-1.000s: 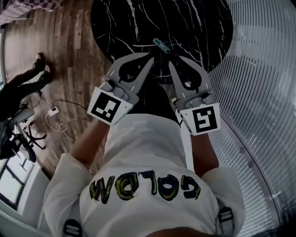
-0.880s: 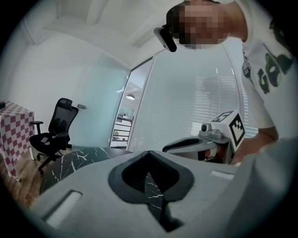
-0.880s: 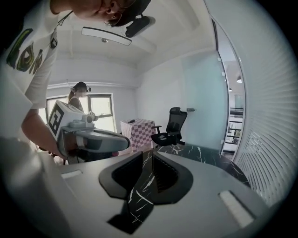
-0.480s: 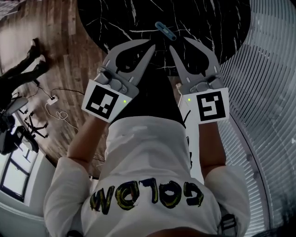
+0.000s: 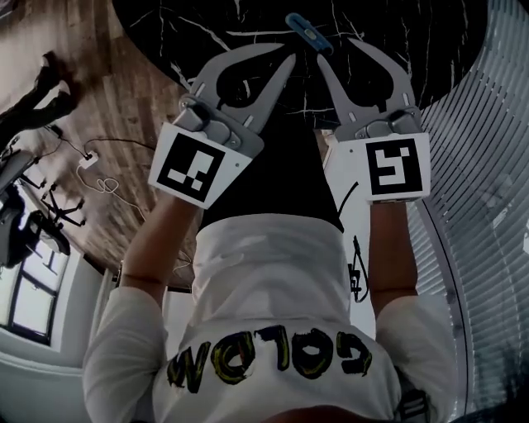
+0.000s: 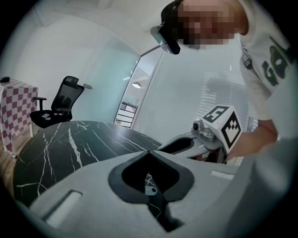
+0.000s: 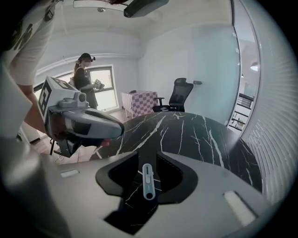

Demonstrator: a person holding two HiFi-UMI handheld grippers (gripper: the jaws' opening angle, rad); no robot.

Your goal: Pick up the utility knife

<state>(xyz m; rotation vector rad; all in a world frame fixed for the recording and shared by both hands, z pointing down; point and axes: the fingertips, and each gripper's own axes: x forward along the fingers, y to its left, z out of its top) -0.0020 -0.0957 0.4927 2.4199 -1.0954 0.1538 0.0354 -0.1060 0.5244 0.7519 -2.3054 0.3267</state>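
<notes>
The light blue utility knife [image 5: 307, 33] lies flat on the black marble table [image 5: 207, 25], near its edge. My right gripper [image 5: 335, 49] hovers just short of it, and its jaws are opening with nothing between the pads. In the right gripper view the knife [image 7: 148, 181] shows through the gap below the right gripper [image 7: 147, 153]. My left gripper [image 5: 288, 54] is shut and empty, with its tips just left of the knife. Through the left gripper [image 6: 149, 151] only one end of the knife [image 6: 150, 190] shows.
A glass wall with blinds [image 5: 488, 165] curves along the right. On the wooden floor at the left lie a power strip and cable [image 5: 87, 161]. Beyond the table stand an office chair [image 7: 179, 95], a checked cloth [image 7: 139, 100] and a person [image 7: 86, 86].
Both grippers have come down towards the table and closer to the knife. The right jaws have spread wider. The left jaws have stayed shut.
</notes>
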